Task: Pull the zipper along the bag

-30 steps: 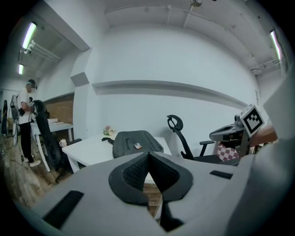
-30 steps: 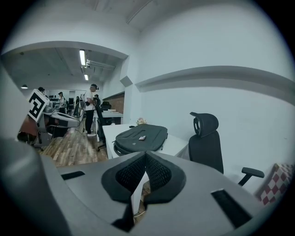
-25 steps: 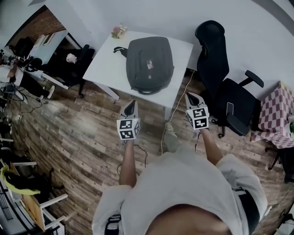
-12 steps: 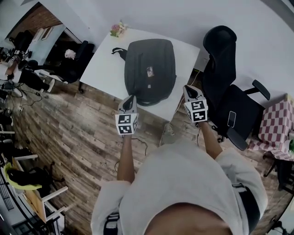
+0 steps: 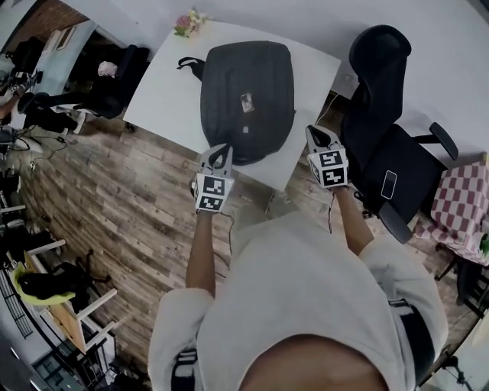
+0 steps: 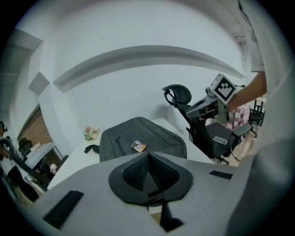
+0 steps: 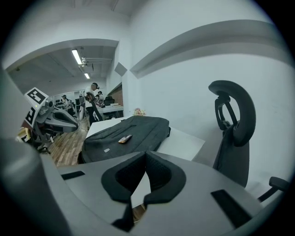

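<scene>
A dark grey backpack (image 5: 246, 98) lies flat on the white table (image 5: 166, 99), with a small tag (image 5: 247, 102) on its front; the left gripper view (image 6: 138, 137) and the right gripper view (image 7: 126, 134) both show this backpack. My left gripper (image 5: 221, 152) hovers at the backpack's near edge, shut and empty. My right gripper (image 5: 315, 136) is over the table's near right corner, shut with nothing in it. No zipper pull can be made out.
A black office chair (image 5: 382, 114) stands right of the table, a phone (image 5: 389, 184) on its seat. A small flower bunch (image 5: 186, 22) sits at the table's far corner. Desks and chairs (image 5: 114, 69) stand at the left, a checkered cloth (image 5: 458, 206) at far right.
Both grippers and the person have moved forward toward the table; the left gripper now reaches the backpack's near edge. Jaws stayed shut.
</scene>
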Demonstrator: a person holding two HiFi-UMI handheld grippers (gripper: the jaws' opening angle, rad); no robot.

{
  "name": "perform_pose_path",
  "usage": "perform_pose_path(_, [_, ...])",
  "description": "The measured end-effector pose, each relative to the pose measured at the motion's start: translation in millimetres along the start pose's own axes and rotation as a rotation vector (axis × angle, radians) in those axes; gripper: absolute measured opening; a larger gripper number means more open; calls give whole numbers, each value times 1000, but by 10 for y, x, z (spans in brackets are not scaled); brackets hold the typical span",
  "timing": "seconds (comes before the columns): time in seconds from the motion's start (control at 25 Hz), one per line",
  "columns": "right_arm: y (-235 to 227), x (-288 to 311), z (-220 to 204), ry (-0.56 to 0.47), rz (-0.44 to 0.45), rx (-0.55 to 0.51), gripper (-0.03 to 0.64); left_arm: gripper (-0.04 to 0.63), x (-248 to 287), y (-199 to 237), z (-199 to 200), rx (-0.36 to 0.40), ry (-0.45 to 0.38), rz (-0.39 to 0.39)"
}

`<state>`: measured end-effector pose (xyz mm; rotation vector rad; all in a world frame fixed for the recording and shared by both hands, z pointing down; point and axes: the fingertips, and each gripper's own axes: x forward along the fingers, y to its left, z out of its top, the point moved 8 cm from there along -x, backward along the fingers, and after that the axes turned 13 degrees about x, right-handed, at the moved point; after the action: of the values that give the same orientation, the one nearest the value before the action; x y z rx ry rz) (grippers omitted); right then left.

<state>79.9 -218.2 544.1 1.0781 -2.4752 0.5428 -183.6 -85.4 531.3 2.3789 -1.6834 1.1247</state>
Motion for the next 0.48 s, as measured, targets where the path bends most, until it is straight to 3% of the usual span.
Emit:
perform_pose_path(0.24, [-19,181,-131,60,-12,6,14,26,228,-106,-143,263,74,-138])
perform_pose_path(0.48, [-31,422,-245,114,-44,11,14,37,434,-194,-307,435,93,-306])
